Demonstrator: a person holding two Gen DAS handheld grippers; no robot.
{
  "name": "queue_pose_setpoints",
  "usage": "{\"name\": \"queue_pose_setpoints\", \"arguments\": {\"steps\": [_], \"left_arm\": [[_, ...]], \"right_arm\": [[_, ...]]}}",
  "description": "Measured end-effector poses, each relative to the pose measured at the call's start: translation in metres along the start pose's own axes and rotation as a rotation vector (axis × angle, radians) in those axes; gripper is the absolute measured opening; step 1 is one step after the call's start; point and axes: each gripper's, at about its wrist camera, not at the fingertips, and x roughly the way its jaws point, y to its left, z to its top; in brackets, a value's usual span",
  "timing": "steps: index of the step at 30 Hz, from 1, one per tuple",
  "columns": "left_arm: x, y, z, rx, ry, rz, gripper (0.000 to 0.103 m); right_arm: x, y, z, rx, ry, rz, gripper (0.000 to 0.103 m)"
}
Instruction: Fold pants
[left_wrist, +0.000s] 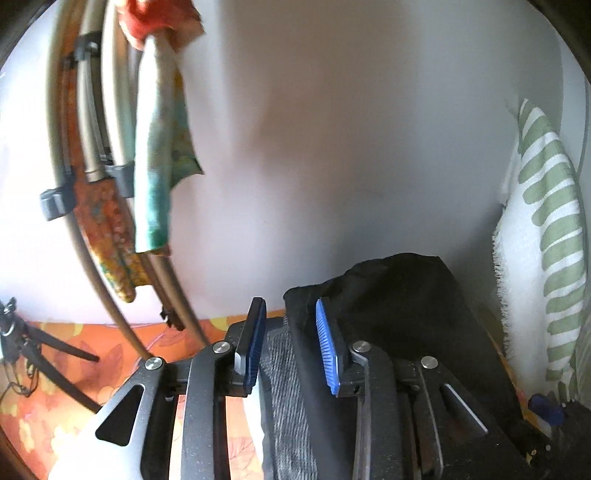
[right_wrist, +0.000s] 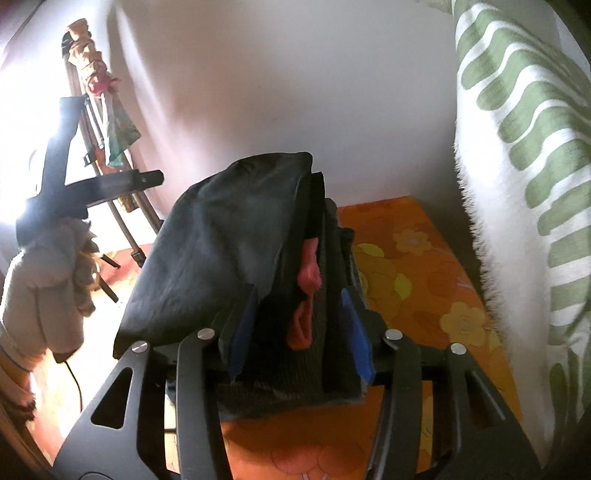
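The black pants (left_wrist: 399, 295) lie folded in a thick bundle on the bed, with a grey ribbed waistband (left_wrist: 284, 387) along the near edge. My left gripper (left_wrist: 290, 314) is open; its blue pads (left_wrist: 327, 347) stand either side of the waistband edge without squeezing it. In the right wrist view the same bundle (right_wrist: 229, 236) rises in front of me, and a pink drawstring (right_wrist: 308, 277) shows in its fold. My right gripper (right_wrist: 299, 295) is open around that thick edge; a black flap drapes over its left pad (right_wrist: 242, 332).
An orange flowered bedsheet (right_wrist: 417, 280) covers the bed. A white and green striped towel (right_wrist: 524, 147) hangs close on the right. A metal drying rack (left_wrist: 110, 147) with coloured cloths leans on the wall at left. A tripod (left_wrist: 37, 343) stands low at left.
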Motion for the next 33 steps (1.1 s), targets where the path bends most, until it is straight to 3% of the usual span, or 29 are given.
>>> {"name": "queue_pose_setpoints", "arguments": {"steps": [9,12,17,21,26,33], "left_arm": [[-0.066,0.009,-0.027,0.017,0.014,-0.04,0.027],[-0.092,0.01,-0.045,0.034,0.013,-0.049,0.039],[-0.135,0.015,-0.073,0.034,0.02,-0.087,0.04],[-0.175,0.017,-0.098,0.053,0.011,-0.107,0.042],[-0.221,0.019,-0.124,0.053,-0.012,-0.141,0.052],[-0.284,0.021,-0.164,0.064,-0.057,-0.19,0.057]], "right_arm": [[-0.052,0.012,-0.017,-0.014,-0.038,-0.03,0.051],[-0.077,0.017,-0.026,-0.004,-0.066,-0.034,0.059],[-0.113,0.035,-0.043,-0.03,-0.078,-0.048,0.059],[-0.146,0.047,-0.057,-0.035,-0.107,-0.054,0.073],[-0.186,0.068,-0.074,-0.06,-0.148,-0.087,0.081],[-0.24,0.105,-0.105,-0.121,-0.258,-0.129,0.101]]}}
